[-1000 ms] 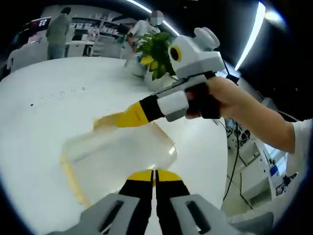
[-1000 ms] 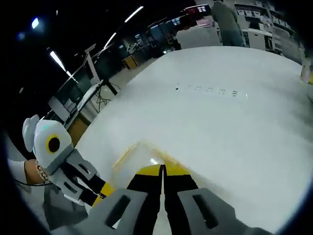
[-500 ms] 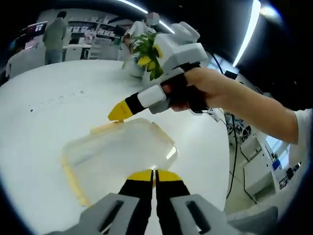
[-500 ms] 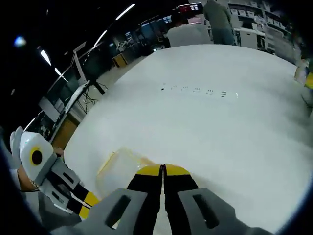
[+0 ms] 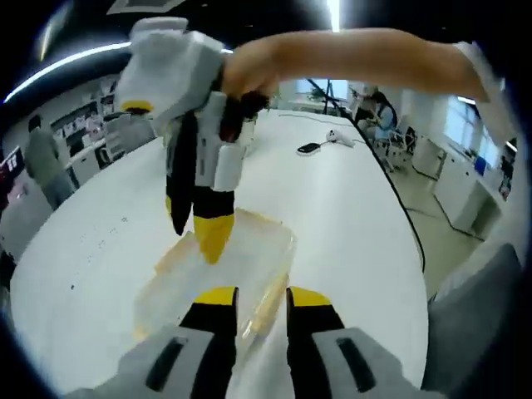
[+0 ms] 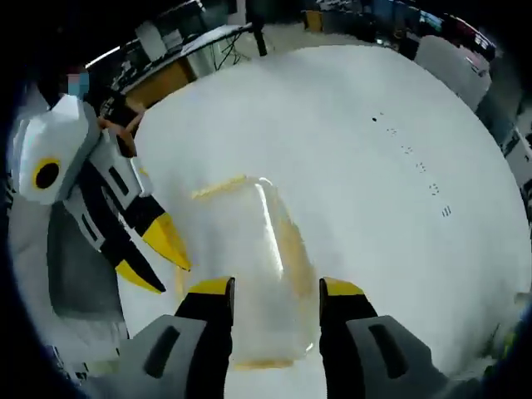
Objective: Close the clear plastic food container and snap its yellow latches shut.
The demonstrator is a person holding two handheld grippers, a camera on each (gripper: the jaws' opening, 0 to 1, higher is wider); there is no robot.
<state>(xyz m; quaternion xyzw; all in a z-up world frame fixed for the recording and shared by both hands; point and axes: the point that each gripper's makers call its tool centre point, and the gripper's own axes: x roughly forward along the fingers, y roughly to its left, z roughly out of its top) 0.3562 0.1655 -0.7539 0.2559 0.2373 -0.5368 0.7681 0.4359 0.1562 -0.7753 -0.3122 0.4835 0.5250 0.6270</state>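
A: Where is the clear plastic container (image 5: 224, 270)?

B: It lies flat on the white table (image 5: 349, 216), lid on top. In the left gripper view it sits just ahead of the left gripper (image 5: 261, 301), whose two jaws stand apart with the container's near end showing in the gap between them.

A: And the right gripper (image 6: 275, 293)?

B: In its own view its jaws are also spread — the container (image 6: 258, 266) runs lengthwise between them, its near end in the gap. Whether the yellow tips touch the plastic, I cannot tell.

A: The latches?

B: Yellow latches show as pale strips along the edges: one along the far end (image 6: 218, 186) in the right gripper view, another at the near end. Whether they are snapped down is too blurred to say.

A: Does either gripper show in the other's view?

B: Yes. In the left gripper view the right gripper (image 5: 195, 233) hangs tips-down over the lid, held by a hand (image 5: 249, 79). In the right gripper view the left gripper (image 6: 158, 262) comes in from the left, its jaws parted at the container's side

A: Anything else about?

B: Some cables and small devices (image 5: 320, 143) far off on the table, and people beyond it
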